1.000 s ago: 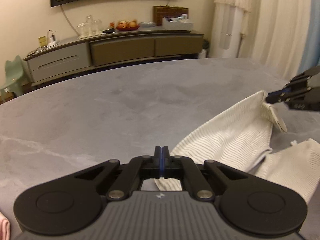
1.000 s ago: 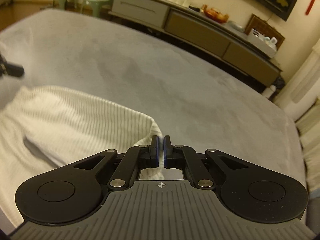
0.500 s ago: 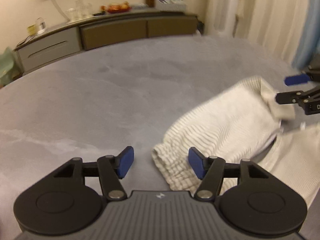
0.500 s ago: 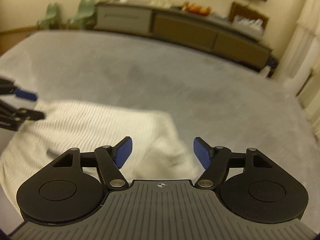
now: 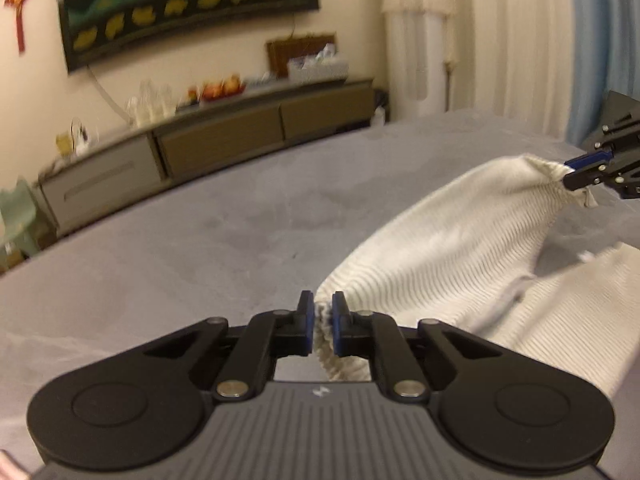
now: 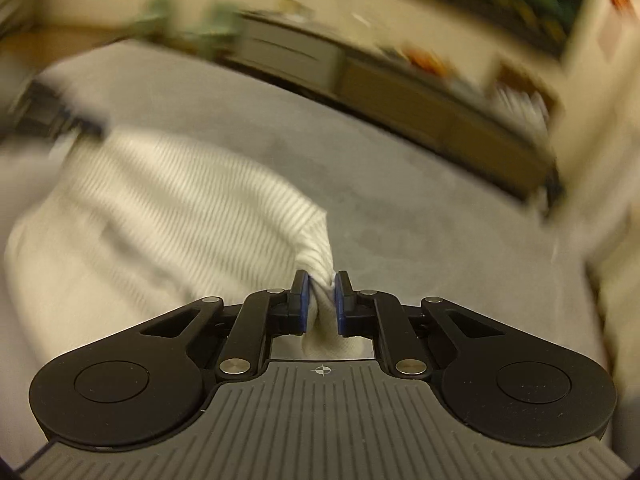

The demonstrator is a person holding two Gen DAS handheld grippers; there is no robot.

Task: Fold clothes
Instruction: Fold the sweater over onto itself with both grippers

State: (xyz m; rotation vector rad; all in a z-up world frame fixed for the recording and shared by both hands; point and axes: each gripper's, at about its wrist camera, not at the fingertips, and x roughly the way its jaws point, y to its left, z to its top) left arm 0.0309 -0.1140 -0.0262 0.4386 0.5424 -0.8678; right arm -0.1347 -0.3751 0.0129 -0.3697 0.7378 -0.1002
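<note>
A cream ribbed knit garment (image 5: pixel 452 240) is stretched above the grey table (image 5: pixel 200 248) between both grippers. My left gripper (image 5: pixel 319 322) is shut on one bunched corner of it. In the left wrist view the right gripper (image 5: pixel 570 172) shows at the far right edge, pinching the opposite corner. In the blurred right wrist view my right gripper (image 6: pixel 319 300) is shut on a twisted corner of the garment (image 6: pixel 172 208), and the left gripper (image 6: pixel 60 120) shows dimly at the upper left. The cloth sags between the two held corners.
A long low sideboard (image 5: pixel 208 140) with glasses and a fruit bowl stands along the far wall behind the table. Cream curtains (image 5: pixel 500 40) hang at the right. A green chair (image 5: pixel 16 216) sits at the far left. A pink cloth edge (image 5: pixel 8 468) shows bottom left.
Both grippers stood open half a second ago over the garment's corners. They have since shut on those corners and lifted the cloth taut. The right wrist view is blurred from motion.
</note>
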